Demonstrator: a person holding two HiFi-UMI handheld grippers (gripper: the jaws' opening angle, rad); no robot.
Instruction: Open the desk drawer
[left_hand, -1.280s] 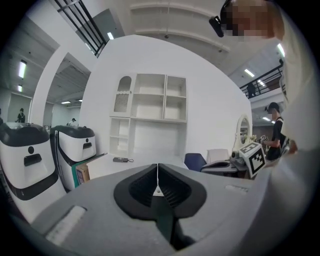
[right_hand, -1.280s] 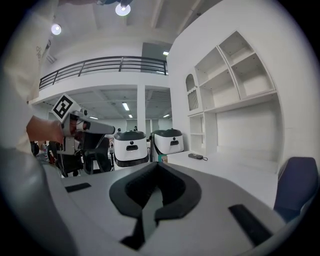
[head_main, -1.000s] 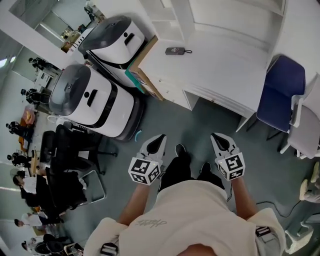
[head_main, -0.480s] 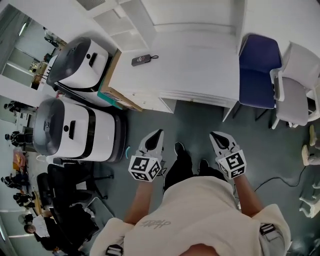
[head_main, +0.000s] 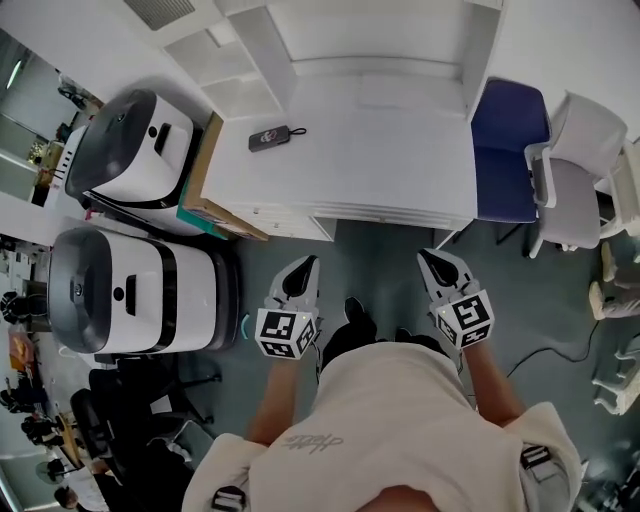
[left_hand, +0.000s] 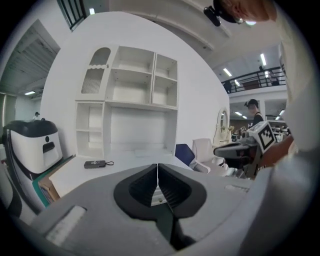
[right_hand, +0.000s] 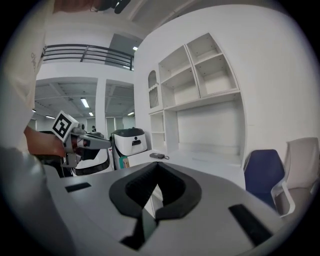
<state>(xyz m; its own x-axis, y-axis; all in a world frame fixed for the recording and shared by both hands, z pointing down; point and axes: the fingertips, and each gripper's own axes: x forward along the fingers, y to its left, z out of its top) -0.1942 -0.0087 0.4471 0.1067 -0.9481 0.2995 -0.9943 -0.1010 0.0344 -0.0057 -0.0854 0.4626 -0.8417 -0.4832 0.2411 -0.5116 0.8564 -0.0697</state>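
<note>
The white desk (head_main: 380, 150) stands straight ahead of me, its drawer fronts (head_main: 285, 219) set under the front edge at the left end. A small dark device with a cord (head_main: 268, 137) lies on the desktop, also seen as the device (left_hand: 94, 164) and the device (right_hand: 157, 156). My left gripper (head_main: 305, 268) hangs in the air short of the desk's front, shut and holding nothing. My right gripper (head_main: 430, 262) is level with it, further right, also shut and bare. In the gripper views the left gripper (left_hand: 158, 172) and right gripper (right_hand: 158, 170) each show pads pressed together.
Two white domed machines (head_main: 130, 150) (head_main: 110, 295) stand left of the desk, with a brown box (head_main: 205, 190) between them and it. A blue chair (head_main: 510, 130) and a grey chair (head_main: 575, 170) sit at the right. White shelves (head_main: 300, 50) rise behind the desktop.
The desk has shifted from the upper right to the middle of the head view and now lies square to me. Both grippers keep their place in front of my body, still shut.
</note>
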